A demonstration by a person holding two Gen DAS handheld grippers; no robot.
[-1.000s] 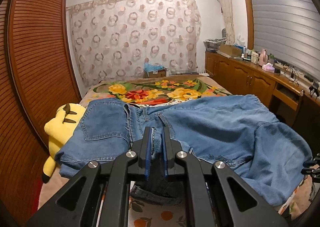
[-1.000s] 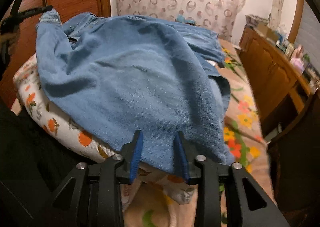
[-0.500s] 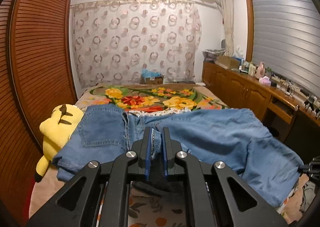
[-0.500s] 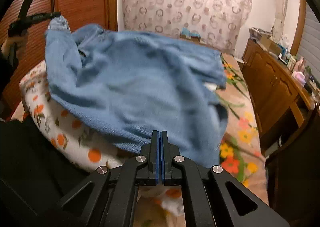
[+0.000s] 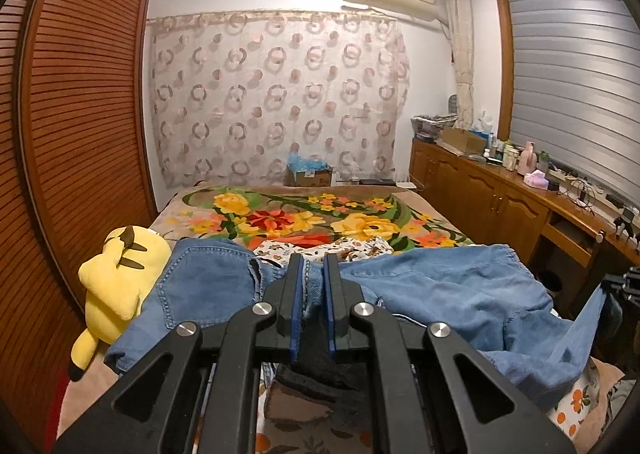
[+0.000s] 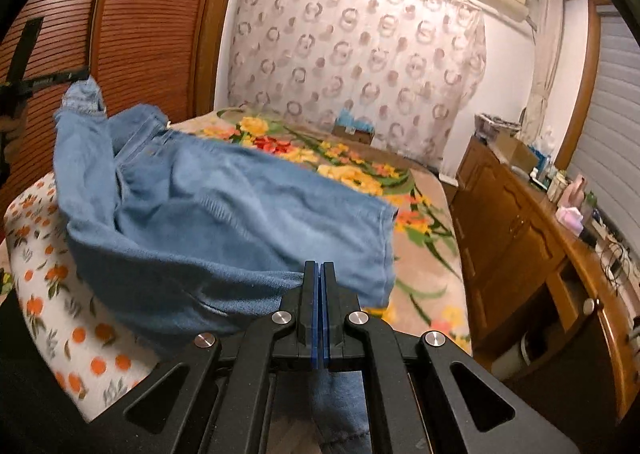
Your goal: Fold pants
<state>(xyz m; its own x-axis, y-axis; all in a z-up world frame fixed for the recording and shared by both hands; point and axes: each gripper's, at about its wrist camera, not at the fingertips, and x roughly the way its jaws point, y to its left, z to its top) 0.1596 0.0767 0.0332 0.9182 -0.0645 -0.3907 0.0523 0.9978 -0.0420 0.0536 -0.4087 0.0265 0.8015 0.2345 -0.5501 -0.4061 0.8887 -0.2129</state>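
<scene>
Blue denim pants (image 5: 448, 294) hang stretched across the near end of the bed, lifted at both ends. My left gripper (image 5: 312, 266) is shut on a bunched bit of the waistband, with a back pocket to its left. My right gripper (image 6: 319, 274) is shut on the edge of the pants (image 6: 224, 221) near the leg end, with denim hanging down below its fingers. In the right wrist view the left gripper (image 6: 76, 74) shows at far left holding the raised waist corner. In the left wrist view the right gripper (image 5: 620, 290) shows at the right edge.
The bed has a floral blanket (image 5: 320, 213) and an orange-print quilt (image 6: 52, 286) under the pants. A yellow plush toy (image 5: 116, 282) lies at the bed's left edge by the wooden slatted wardrobe (image 5: 80, 133). Wooden cabinets (image 5: 500, 197) with clutter run along the right.
My right gripper closed on the pants edge and lifted it. Both grippers have risen, pulling the pants up and taut off the bed.
</scene>
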